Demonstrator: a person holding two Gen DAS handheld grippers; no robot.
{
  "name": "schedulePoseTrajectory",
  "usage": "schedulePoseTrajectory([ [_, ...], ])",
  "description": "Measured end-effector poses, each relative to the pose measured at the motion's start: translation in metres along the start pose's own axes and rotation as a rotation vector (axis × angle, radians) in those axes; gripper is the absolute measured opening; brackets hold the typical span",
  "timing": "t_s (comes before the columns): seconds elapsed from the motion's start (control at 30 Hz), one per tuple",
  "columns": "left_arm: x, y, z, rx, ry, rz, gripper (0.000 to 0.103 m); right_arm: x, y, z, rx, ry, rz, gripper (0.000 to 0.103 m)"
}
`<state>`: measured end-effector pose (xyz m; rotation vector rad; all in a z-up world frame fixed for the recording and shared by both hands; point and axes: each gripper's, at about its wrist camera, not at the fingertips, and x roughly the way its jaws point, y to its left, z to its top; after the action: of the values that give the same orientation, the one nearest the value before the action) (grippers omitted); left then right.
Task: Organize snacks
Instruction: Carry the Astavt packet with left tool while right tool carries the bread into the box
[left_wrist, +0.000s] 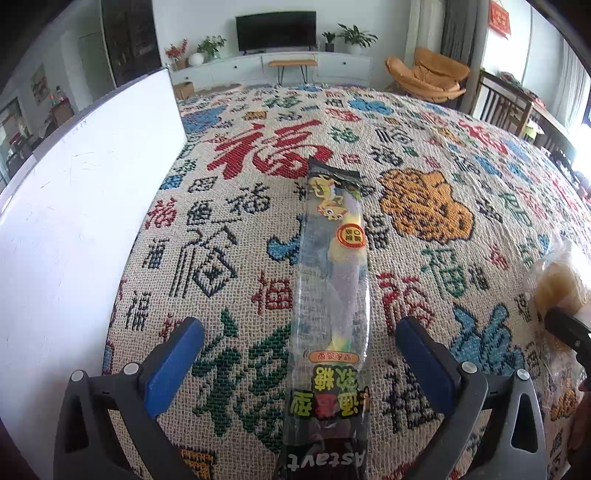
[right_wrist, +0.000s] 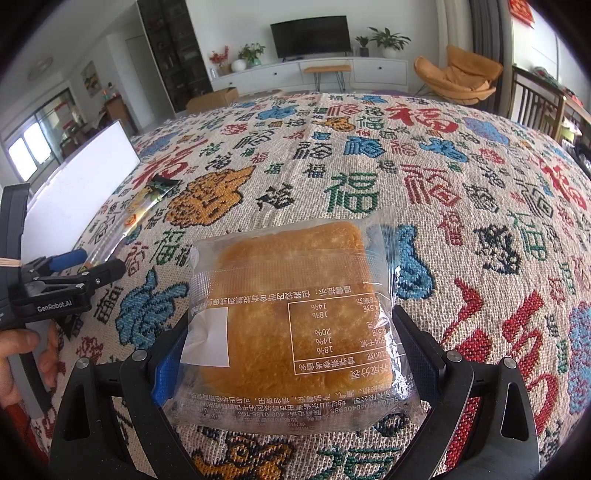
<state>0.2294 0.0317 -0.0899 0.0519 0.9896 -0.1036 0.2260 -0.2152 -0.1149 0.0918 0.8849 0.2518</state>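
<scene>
Left gripper (left_wrist: 299, 354): jaws spread wide, released, straddling long candy packet (left_wrist: 332, 258) without touching it. Packet lies flat on patterned cloth (left_wrist: 424, 147) over desk, just right of white board (left_wrist: 74, 206). Right gripper (right_wrist: 291, 354): jaws clenched on both sides of bagged bread (right_wrist: 295, 310), grasping it just above cloth, well right of candy packet.
</scene>
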Motion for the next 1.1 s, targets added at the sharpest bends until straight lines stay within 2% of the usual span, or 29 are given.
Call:
schedulePoseTrajectory([
  [0.03,-0.005,-0.002,0.0,0.013,-0.004,-0.012,0.079,0.0,0.0,0.0,0.0,0.0,0.0,0.098],
  [0.07,-0.011,-0.005,0.001,0.033,-0.013,-0.028,0.043,0.0,0.0,0.0,0.0,0.0,0.0,0.098],
  [0.1,-0.013,-0.006,0.002,0.037,-0.004,-0.041,0.024,0.0,0.0,0.0,0.0,0.0,0.0,0.098],
  [0.17,-0.018,0.0,-0.001,-0.006,0.011,-0.099,0.016,0.0,0.0,0.0,-0.001,0.0,-0.001,0.098],
  [0.27,-0.036,0.012,-0.019,-0.108,0.002,-0.199,0.015,-0.002,0.0,-0.001,0.004,-0.007,-0.012,0.095],
  [0.37,-0.073,0.011,-0.042,-0.105,-0.059,-0.261,0.015,-0.018,-0.001,-0.007,0.027,-0.04,-0.021,0.089],
  [0.53,-0.147,0.013,-0.068,-0.141,-0.157,-0.375,0.015,-0.068,0.001,-0.011,0.097,-0.111,0.089,0.088],
  [0.67,-0.205,0.041,-0.066,-0.24,-0.244,-0.428,0.015,-0.11,0.043,0.014,0.021,-0.164,0.153,0.088],
  [0.73,-0.233,0.063,-0.062,-0.285,-0.3,-0.419,0.015,-0.129,0.076,0.032,-0.032,-0.19,0.211,0.088],
  [0.83,-0.279,0.104,-0.059,-0.321,-0.401,-0.311,0.016,-0.152,0.143,0.062,-0.13,-0.224,0.326,0.088],
  [0.93,-0.304,0.15,-0.062,-0.348,-0.445,-0.129,0.019,-0.159,0.224,0.089,-0.23,-0.212,0.45,0.091],
  [0.97,-0.305,0.165,-0.063,-0.364,-0.436,-0.045,0.033,-0.157,0.252,0.096,-0.252,-0.199,0.491,0.091],
  [1.0,-0.303,0.182,-0.065,-0.383,-0.421,0.051,0.064,-0.151,0.281,0.103,-0.265,-0.171,0.532,0.091],
  [1.07,-0.296,0.211,-0.072,-0.426,-0.395,0.22,0.099,-0.125,0.333,0.112,-0.277,-0.057,0.603,0.092],
  [1.1,-0.292,0.224,-0.078,-0.445,-0.379,0.29,0.099,-0.106,0.357,0.114,-0.291,0.032,0.617,0.092],
])
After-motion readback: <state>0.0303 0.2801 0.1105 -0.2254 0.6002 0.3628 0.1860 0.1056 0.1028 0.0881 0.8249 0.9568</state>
